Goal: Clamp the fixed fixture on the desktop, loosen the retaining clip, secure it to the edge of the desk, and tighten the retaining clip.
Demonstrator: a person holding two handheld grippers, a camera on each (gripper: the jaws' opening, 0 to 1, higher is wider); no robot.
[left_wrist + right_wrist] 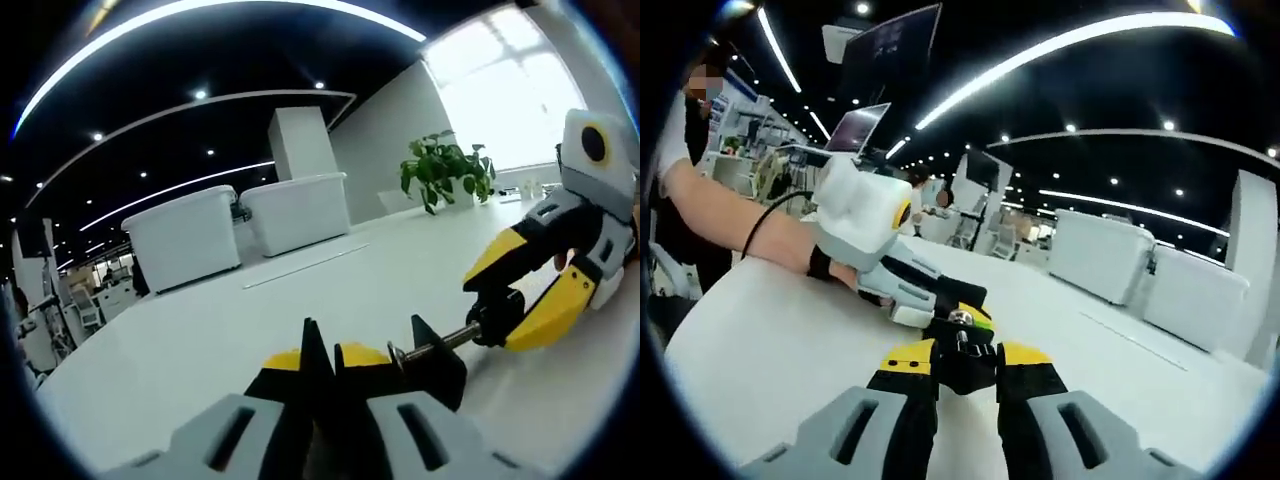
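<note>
A black clamp fixture [437, 366] sits low over the white desk [200, 340]. My left gripper [322, 360] is shut on its body, yellow pads close together. A metal screw rod [436, 345] runs right from the fixture to a black knob [493, 318], and my right gripper [500, 312] is shut on that knob. In the right gripper view, my right gripper [965, 365] pinches the black knob [966, 372] between its yellow pads. Beyond it, my left gripper [948, 303] reaches in from the left and holds the fixture [975, 300]. The fixture's jaw opening is hidden.
Two white lidded bins [185, 235] [300, 210] stand at the far side of the desk, and a potted plant [445, 170] stands by the window. A person's forearm [750, 225] lies over the desk edge on the left. The white bins [1100, 255] stand far right.
</note>
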